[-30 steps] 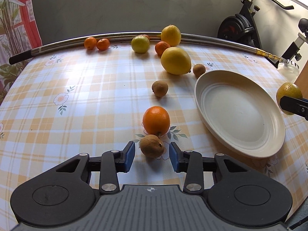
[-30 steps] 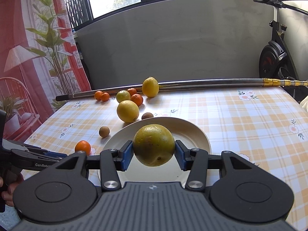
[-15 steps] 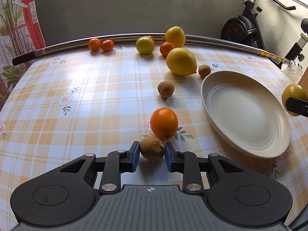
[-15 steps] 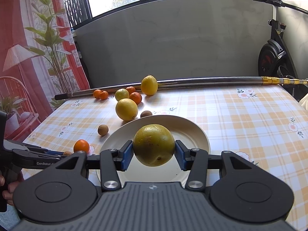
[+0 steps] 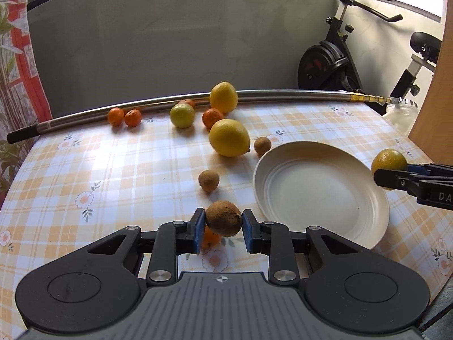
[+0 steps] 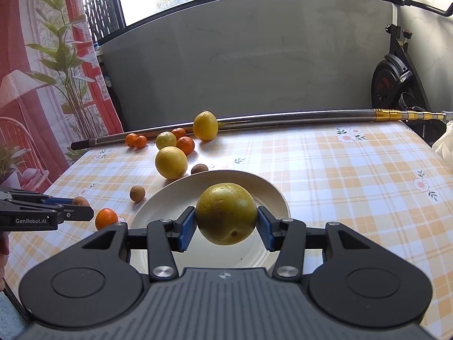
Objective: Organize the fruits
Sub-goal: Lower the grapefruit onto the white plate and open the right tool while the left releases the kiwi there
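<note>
A: Why is the left gripper (image 5: pixel 223 222) carrying that small brown fruit (image 5: pixel 223 218) clear of the desk (image 5: pixel 113 175)?

B: Its fingers (image 5: pixel 198 231) are pinching the fruit from both sides, nearly closed because it is so small. I judge it is heading for the cream plate (image 5: pixel 368 226) just to its right, which is lying bare.

A: And the right gripper (image 6: pixel 226 223)?

B: Its fingers (image 6: pixel 187 228) are spread wider, clamping a large yellow-green citrus (image 6: pixel 226 212) above that plate, probably waiting to set it down.

A: Is anything getting hidden?

B: The orange (image 5: pixel 210 238) is sitting mostly behind the left finger and the brown fruit. A tangerine (image 5: pixel 187 102) is peeking out behind the greenish citrus (image 5: pixel 182 115). The other fruits are crowding near the metal pole (image 5: pixel 283 95). I cannot tell what the brown fruits actually are.

A: And the person?

B: Only a sliver of hand is showing at the right view's left edge.
</note>
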`<state>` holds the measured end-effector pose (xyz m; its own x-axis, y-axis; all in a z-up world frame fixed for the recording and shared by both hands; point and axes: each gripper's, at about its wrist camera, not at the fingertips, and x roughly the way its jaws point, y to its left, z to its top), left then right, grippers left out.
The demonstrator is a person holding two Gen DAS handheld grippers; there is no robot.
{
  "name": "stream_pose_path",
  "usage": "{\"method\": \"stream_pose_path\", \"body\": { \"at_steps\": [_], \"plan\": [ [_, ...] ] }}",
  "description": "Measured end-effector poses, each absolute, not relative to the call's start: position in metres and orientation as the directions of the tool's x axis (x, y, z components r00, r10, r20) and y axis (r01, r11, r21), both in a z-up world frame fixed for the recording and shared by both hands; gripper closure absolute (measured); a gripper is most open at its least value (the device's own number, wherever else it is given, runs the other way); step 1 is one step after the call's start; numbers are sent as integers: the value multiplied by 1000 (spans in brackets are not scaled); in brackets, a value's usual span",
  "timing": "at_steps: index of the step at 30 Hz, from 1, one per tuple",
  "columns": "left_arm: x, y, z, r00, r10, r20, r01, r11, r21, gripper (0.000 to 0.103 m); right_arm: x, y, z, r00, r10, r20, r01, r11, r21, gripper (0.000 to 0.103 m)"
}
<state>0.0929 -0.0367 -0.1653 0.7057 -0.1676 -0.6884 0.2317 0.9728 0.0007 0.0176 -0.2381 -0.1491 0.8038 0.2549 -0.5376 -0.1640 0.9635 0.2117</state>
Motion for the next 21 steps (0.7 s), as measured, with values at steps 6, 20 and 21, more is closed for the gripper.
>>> {"method": "stream_pose_path", "body": {
  "at_steps": [6,20,21],
  "plan": [
    [115,-71,-166,699,-232,-677,313,950,-2,73,36,-245,-156,791,233,-566,-164,972,171,54],
    [153,-104,-204,631,-231,-741,381,924,36,73,73,-248,-178,757,227,-613,-189,974,126,54],
    [155,-104,-206,629,-228,-743,381,924,39,73,76,-247,-178,752,234,-617,-198,972,128,54]
  ]
}}
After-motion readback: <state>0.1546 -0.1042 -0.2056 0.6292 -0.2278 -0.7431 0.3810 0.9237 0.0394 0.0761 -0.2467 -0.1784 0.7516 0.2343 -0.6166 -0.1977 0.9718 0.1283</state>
